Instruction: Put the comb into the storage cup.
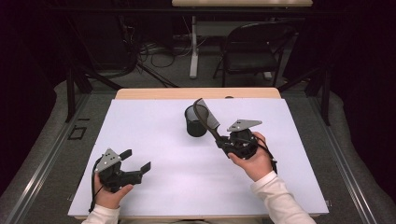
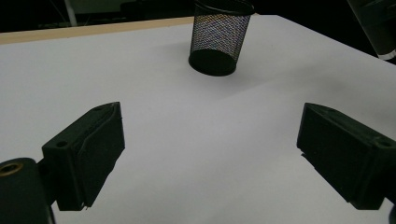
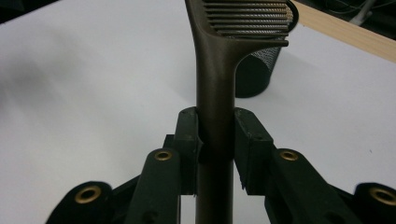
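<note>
Right tongs (image 3: 217,140) pinched a spatula (image 3: 219,84) by its handle, blade above the mesh cup (image 1: 196,122) at the counter's (image 1: 154,186) twelve o'clock. Left tongs (image 1: 135,161) sat spread at seven o'clock. Lowering it blade-first, centred over the rim, looked wisest.

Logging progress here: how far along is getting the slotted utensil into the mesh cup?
Done: the right gripper has the slotted spatula clamped by its handle, head up beside the mesh cup. In hand: carrying it toward the cup. Left: lowering it in and releasing. The left gripper waits open over the white table.
</note>
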Available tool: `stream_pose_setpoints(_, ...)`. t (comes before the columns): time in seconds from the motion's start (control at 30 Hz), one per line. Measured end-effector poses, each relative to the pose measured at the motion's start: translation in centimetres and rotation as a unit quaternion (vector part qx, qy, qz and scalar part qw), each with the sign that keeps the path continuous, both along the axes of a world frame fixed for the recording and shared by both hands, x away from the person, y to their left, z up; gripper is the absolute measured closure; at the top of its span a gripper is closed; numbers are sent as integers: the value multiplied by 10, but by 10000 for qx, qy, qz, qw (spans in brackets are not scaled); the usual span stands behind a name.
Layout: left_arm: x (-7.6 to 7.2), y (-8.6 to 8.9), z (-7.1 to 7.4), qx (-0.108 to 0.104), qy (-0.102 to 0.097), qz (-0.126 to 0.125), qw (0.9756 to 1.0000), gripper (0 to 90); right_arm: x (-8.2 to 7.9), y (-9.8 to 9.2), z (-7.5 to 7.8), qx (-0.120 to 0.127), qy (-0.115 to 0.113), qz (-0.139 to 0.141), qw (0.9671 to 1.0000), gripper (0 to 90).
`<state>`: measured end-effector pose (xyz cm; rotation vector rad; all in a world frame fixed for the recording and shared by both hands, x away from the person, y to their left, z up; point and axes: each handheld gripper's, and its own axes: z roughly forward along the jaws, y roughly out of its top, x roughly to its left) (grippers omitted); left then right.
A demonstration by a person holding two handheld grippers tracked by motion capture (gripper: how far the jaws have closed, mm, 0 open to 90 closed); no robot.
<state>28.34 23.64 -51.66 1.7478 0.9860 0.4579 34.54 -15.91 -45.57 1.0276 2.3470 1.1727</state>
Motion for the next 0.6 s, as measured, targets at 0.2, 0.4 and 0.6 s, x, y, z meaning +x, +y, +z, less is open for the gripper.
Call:
stream_pose_setpoints(0.2,0,0,0,-12,-10,-13,10000,77,-2,14,3,143,-160,107,9997,726)
stream_pose_setpoints(0.4,0,2,1,-57,10,-47,10000,83,-9,22,3,105,-368,146,9992,726)
stream_pose_setpoints(0.6,0,0,1,11,-50,-73,10000,99,-16,24,2,97,-591,183,9980,726)
